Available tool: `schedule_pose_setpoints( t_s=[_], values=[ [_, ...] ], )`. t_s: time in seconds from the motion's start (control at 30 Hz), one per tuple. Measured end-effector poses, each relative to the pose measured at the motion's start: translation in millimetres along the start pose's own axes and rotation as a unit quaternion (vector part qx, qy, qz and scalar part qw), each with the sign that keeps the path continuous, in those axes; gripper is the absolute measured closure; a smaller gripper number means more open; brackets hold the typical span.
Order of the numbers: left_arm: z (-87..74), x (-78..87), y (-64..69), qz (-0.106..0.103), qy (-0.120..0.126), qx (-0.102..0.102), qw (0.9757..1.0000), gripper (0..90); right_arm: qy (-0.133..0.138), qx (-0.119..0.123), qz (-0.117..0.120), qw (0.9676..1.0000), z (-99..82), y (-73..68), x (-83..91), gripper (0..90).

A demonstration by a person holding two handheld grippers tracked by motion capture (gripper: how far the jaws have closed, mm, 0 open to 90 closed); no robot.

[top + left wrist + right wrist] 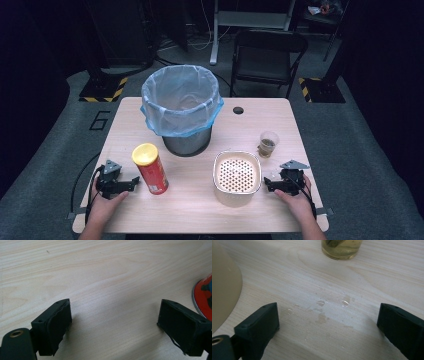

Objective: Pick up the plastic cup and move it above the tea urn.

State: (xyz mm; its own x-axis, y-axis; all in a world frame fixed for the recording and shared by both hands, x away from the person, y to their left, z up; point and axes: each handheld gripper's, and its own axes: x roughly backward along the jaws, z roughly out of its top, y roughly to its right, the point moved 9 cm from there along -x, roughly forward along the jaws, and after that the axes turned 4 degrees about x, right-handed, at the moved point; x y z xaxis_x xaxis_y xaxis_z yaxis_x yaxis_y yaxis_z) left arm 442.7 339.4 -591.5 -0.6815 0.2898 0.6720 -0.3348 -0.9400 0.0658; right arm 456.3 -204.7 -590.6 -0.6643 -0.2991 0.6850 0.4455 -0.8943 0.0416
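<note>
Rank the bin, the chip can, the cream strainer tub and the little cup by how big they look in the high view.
1. Bin with the blue liner, clearly the largest.
2. Cream strainer tub.
3. Red chip can, narrower than the tub; it lies nearer the camera than the bin.
4. Small clear cup, the smallest.

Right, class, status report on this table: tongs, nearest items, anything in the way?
Left tongs open, beside red chip can with yellow lid. Right tongs open, beside cream perforated-top container. Drops of liquid on wooden table before them.
</note>
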Motion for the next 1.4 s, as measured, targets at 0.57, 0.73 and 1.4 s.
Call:
schedule_pose_setpoints(
  t_s=[0.57,0.73,1.4],
  values=[
    [0.3,-0.4,0.0,0.001,0.001,0.002,1.0,11.3,0.022,-0.009,0.011,0.9996,22.4,-2.1,17.9,23.3],
    [0.3,-0.1,-0.4,0.002,0.002,-0.002,1.0,11.3,0.037,0.022,0.005,0.9991,56.8,4.1,29.6,14.1],
    [0.3,-0.1,-0.4,0.002,0.002,-0.002,1.0,11.3,0.045,0.03,0.015,0.9984,108.5,22.9,-10.4,13.2]
  ],
)
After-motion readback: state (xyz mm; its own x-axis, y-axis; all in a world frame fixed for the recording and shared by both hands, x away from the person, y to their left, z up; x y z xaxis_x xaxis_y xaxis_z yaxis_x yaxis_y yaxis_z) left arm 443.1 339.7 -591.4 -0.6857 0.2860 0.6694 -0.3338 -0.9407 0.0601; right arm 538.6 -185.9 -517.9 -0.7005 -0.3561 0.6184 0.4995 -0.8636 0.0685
